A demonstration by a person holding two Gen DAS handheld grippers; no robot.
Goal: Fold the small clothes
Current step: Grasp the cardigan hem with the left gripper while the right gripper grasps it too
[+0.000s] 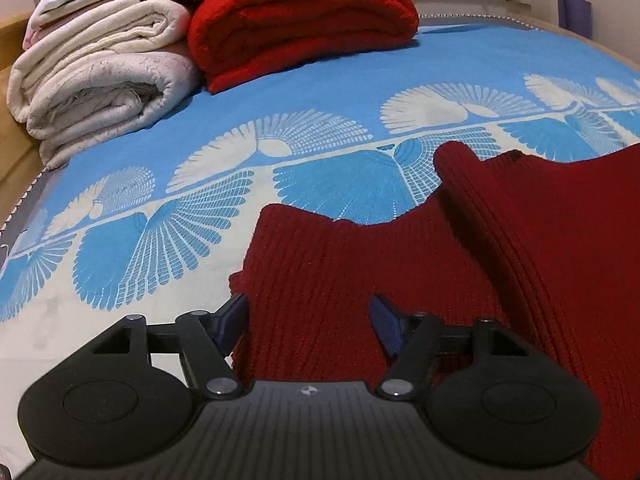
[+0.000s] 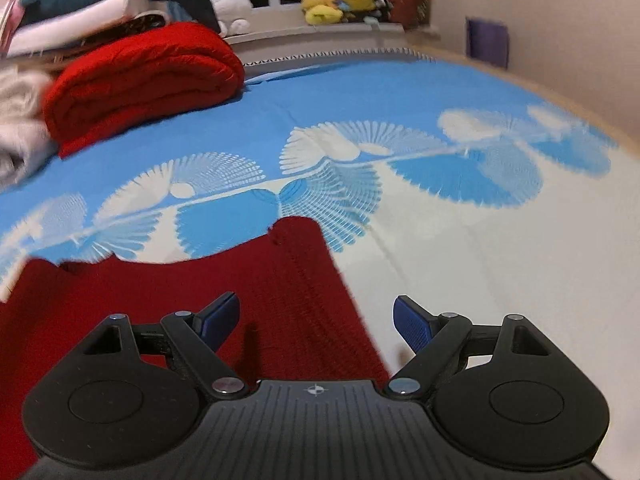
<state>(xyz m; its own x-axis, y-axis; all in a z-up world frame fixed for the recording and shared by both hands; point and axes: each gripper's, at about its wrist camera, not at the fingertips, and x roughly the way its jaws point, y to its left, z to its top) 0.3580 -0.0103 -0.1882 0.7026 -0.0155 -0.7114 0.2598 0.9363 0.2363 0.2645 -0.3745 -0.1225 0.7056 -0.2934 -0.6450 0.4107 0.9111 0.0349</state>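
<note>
A dark red ribbed knit garment [image 1: 360,264] lies on the blue and white bedspread [image 1: 320,60]. One part of it is folded over as a thick ridge on the right of the left wrist view. My left gripper [image 1: 308,316] hovers over the garment's left edge, jaws apart, with knit fabric below the gap but no pad pressing on it. In the right wrist view the same garment [image 2: 224,300] fills the lower left. My right gripper [image 2: 316,320] straddles its right edge, jaws wide, left finger over the knit and right finger over bare bedspread [image 2: 480,260].
A folded bright red blanket [image 1: 300,20] and rolled white quilts [image 1: 100,72] are stacked at the far left of the bed. Plush toys [image 2: 336,0] sit on a ledge behind the bed. A wall [image 2: 540,20] runs along the right side.
</note>
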